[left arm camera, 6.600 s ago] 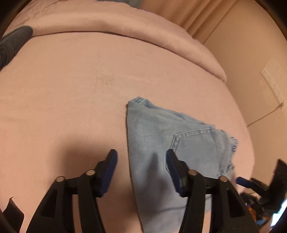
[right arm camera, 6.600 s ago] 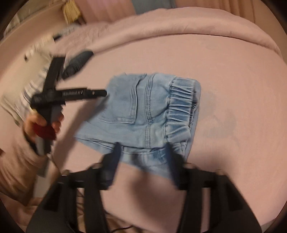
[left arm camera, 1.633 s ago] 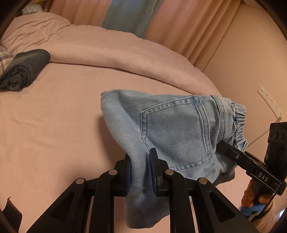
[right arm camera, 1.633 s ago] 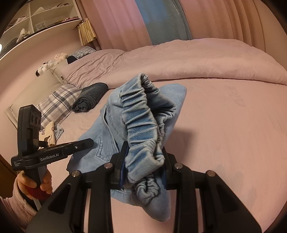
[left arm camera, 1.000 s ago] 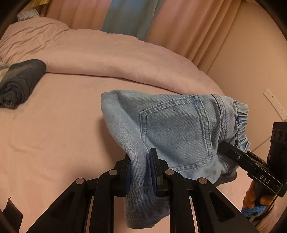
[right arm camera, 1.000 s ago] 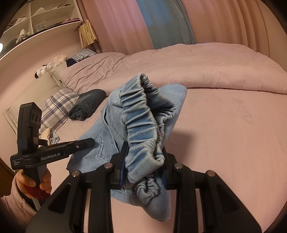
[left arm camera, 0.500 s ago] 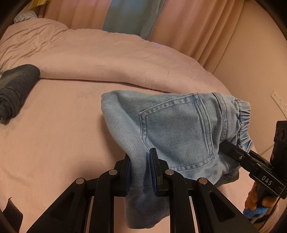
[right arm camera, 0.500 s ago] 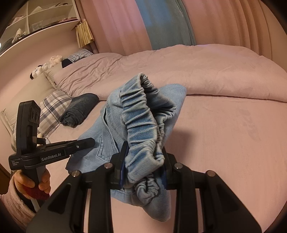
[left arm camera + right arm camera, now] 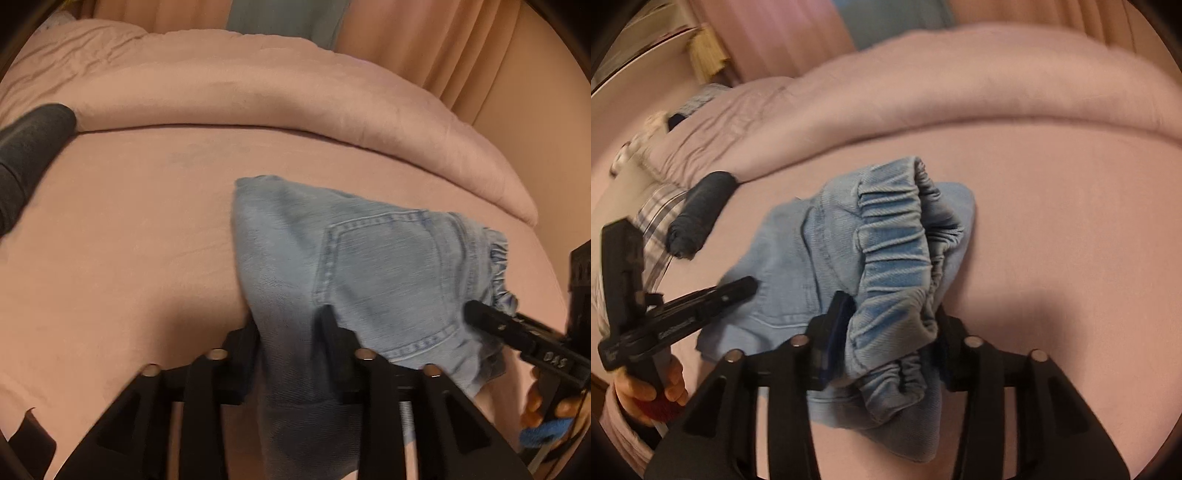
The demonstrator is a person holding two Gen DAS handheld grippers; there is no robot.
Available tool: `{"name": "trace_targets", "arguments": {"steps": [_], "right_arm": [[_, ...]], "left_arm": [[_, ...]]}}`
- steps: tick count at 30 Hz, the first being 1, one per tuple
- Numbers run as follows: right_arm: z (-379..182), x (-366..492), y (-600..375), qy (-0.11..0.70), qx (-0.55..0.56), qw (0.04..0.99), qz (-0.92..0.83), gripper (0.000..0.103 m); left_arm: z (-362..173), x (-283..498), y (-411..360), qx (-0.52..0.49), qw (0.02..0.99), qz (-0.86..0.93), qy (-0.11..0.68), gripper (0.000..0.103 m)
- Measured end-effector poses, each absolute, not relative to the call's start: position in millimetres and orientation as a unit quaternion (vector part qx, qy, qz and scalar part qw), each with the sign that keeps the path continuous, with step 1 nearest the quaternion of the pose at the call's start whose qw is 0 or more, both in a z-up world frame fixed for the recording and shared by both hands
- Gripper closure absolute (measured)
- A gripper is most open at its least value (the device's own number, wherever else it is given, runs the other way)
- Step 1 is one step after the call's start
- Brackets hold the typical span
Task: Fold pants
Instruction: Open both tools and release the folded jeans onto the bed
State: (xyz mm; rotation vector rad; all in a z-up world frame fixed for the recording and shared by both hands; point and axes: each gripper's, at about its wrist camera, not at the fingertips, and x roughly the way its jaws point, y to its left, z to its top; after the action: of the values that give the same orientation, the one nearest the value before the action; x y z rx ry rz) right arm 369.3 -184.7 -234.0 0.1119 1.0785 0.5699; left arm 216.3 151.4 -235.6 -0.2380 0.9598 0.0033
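My left gripper (image 9: 288, 332) and right gripper (image 9: 890, 328) have both just been opening; their jaws stand released, with the folded pants (image 9: 369, 266) between them. The pants lie on the pink bed (image 9: 129, 240), elastic waistband (image 9: 897, 266) bunched at my right gripper.

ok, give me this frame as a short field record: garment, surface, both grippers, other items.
garment: light blue denim pants, folded, back pocket up, elastic waistband bunched
surface: pink bed sheet, pants now low on it
left gripper: jaws just opening, denim fold between them, pads apart from the cloth
right gripper: jaws just opening, waistband between them, no longer pinched
other items: dark rolled garment near a plaid pillow; pink duvet behind
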Motion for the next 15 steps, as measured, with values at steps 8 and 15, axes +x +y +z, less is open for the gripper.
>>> {"name": "trace_targets", "arguments": {"steps": [8,15], "right_arm": [[-183,351,-209,0.450,0.006,0.867,0.213,0.038],[-182,337,-168,0.431,-0.051,0.861,0.264,0.064]], "left_arm": [[-183,167,156,-0.080,0.913,0.011,0.401,0.051],[-219,188,121,-0.069,0.881,-0.029,0.467,0.051]]}}
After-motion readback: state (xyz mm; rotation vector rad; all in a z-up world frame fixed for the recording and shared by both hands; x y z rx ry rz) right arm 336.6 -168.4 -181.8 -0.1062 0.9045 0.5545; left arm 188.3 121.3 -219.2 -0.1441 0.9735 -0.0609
